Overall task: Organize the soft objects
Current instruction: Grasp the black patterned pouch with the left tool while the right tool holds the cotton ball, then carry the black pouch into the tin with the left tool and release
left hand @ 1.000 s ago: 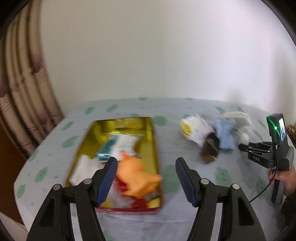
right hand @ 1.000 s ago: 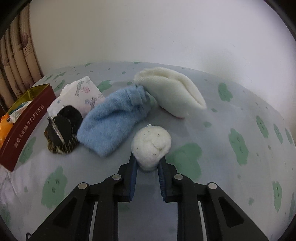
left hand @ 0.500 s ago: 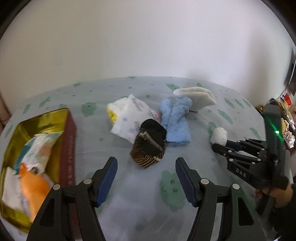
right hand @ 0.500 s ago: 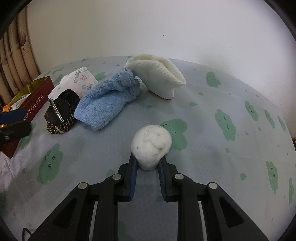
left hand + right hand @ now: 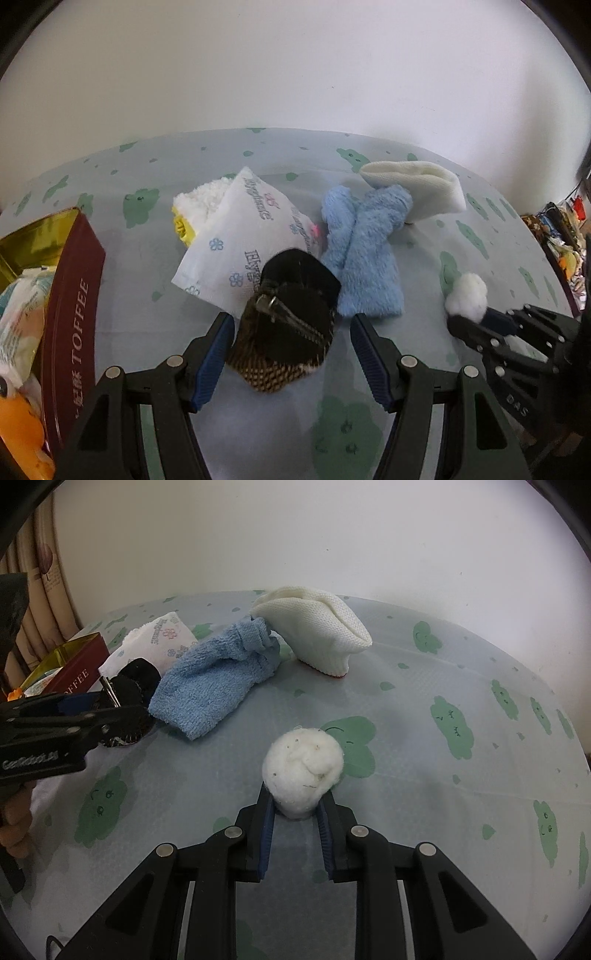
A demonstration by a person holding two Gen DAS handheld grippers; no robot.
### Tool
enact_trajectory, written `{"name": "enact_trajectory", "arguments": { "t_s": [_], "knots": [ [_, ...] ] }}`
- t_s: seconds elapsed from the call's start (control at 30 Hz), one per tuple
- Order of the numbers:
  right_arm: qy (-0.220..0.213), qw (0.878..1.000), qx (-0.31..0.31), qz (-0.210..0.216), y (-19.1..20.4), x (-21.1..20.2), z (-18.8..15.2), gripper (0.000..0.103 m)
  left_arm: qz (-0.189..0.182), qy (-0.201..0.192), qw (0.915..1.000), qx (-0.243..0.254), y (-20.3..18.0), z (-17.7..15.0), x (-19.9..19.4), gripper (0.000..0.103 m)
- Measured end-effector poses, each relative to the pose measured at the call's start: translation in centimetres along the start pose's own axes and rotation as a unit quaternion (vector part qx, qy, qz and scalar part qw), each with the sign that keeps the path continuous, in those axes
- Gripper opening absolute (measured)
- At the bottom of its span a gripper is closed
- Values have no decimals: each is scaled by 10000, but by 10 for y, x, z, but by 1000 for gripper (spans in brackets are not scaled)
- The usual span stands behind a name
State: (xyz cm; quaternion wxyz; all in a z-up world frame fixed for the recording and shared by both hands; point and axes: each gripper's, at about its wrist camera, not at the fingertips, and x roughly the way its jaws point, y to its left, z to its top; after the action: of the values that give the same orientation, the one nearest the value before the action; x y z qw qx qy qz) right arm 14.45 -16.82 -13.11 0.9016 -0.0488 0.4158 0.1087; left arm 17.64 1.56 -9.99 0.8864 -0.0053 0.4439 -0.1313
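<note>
At the worktop's left edge sits the dark red rectangular TOFFEE tin (image 5: pixel 74 295) with its gold inside, packets and an orange soft thing piled in it. Next along, a white plastic tissue pack (image 5: pixel 243 243) printed with blue flowers lies over a white and yellow fluffy cloth (image 5: pixel 195 206). The left gripper (image 5: pixel 291 354) hangs right over the black and brown woven pouch (image 5: pixel 288 332), its blue-padded fingers (image 5: pixel 210 362) spread wide either side of it, pads not pressing on it! The pouch overlaps the tissue pack's corner and touches the fluffy light blue towel (image 5: pixel 365 258) beside it. Behind the towel, toward the far edge, rests the folded cream knitted cloth (image 5: pixel 417 181), touching it. Over on the right, well clear of the pile, the right gripper (image 5: pixel 297 805) has the white cotton ball (image 5: pixel 303 764) pinched between its fingers, low over the cloud-printed worktop (image 5: pixel 461 701). A hand (image 5: pixel 14 812) grips the left tool's handle.
</note>
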Motion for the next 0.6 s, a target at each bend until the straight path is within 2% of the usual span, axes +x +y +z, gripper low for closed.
{"name": "enact_trajectory", "arguments": {
  "t_s": [0.13, 0.2, 0.23, 0.43, 0.6],
  "knots": [
    [0, 10000, 5, 8, 0, 0, 0, 22, -24, -37, 10000, -69, 0, 3, 2, 65],
    [0, 10000, 6, 10, 0, 0, 0, 22, -66, -40, 9999, -74, 0, 2, 1, 39],
    [0, 10000, 7, 11, 0, 0, 0, 22, -45, 39, 10000, -78, 0, 1, 3, 29],
    [-1, 10000, 13, 27, 0, 0, 0, 22, -64, -2, 9999, -141, 0, -5, -5, 21],
    [-1, 10000, 11, 26, 0, 0, 0, 22, 51, -107, 9999, 24, -6, -6, -18, 21]
  ]
}}
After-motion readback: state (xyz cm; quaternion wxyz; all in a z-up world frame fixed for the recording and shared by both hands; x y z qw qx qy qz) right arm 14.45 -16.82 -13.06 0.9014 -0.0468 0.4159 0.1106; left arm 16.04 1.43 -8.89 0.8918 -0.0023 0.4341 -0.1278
